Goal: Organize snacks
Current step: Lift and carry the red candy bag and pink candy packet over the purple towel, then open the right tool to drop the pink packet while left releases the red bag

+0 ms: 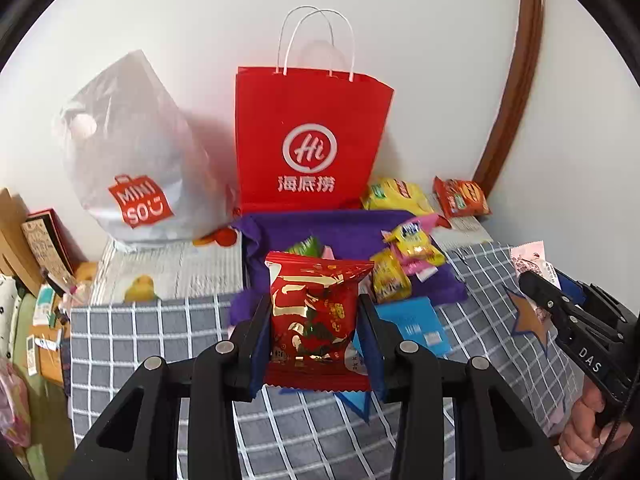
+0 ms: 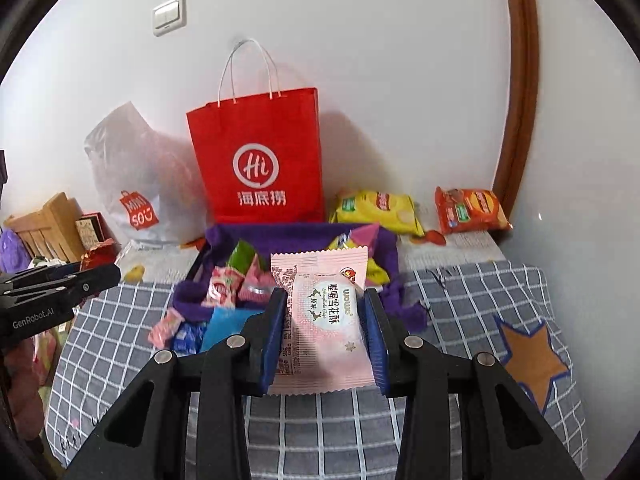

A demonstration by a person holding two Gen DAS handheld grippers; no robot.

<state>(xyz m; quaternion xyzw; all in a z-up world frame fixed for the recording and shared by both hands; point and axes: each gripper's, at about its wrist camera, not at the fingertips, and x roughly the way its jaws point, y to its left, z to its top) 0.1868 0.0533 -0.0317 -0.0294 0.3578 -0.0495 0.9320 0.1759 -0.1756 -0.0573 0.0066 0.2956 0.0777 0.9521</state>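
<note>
Grey checked cloth (image 2: 120, 344) covers the surface across the lower half of both views, bare at lower right around an orange star patch (image 2: 534, 364). At upper centre a red paper bag (image 1: 308, 140) stands upright against the white wall, with a white plastic bag (image 1: 132, 152) touching its left side. Just below lies an open purple fabric bin (image 2: 304, 236) of small snacks. Two chip packets (image 2: 376, 210) lie along the wall at right. Centre frame, the left gripper (image 1: 316, 320) clamps a red snack packet (image 1: 316, 312); the right gripper (image 2: 326, 320) clamps a pink snack packet (image 2: 328, 320), both held above the cloth.
</note>
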